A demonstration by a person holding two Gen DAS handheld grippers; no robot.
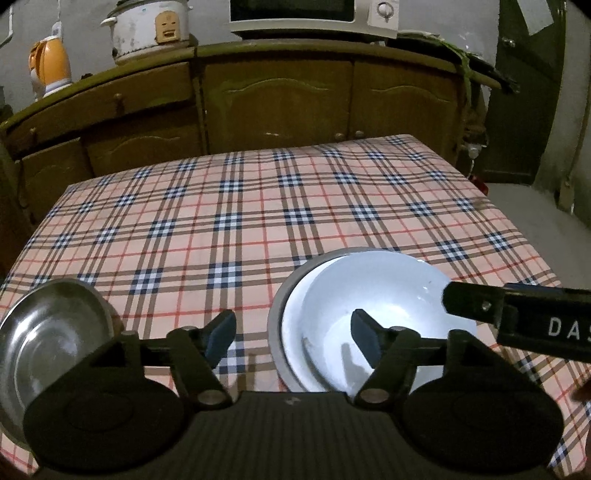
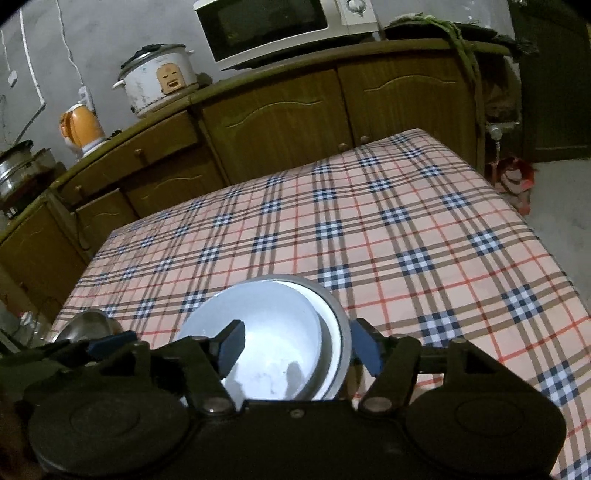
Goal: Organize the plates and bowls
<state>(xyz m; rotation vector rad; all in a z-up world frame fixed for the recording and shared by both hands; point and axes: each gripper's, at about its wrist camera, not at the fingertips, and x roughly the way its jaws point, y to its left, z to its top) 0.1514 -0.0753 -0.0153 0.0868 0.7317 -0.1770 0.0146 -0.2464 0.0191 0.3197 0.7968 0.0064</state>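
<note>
Checked cloth [image 1: 258,206] covers the table, spreading ahead of the gripper. Beyond its far edge, wooden cabinets [image 1: 277,107] run along the wall. On top, far left: orange kettle [image 1: 50,68]. Next to it, white rice cooker [image 1: 151,29]. Straight ahead, above: microwave [image 1: 314,16]. Far right, dark door [image 1: 528,92].

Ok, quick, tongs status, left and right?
Left tongs: open, holding nothing.
Right tongs: open, straddling the round white plate's rim, not gripping.
</note>
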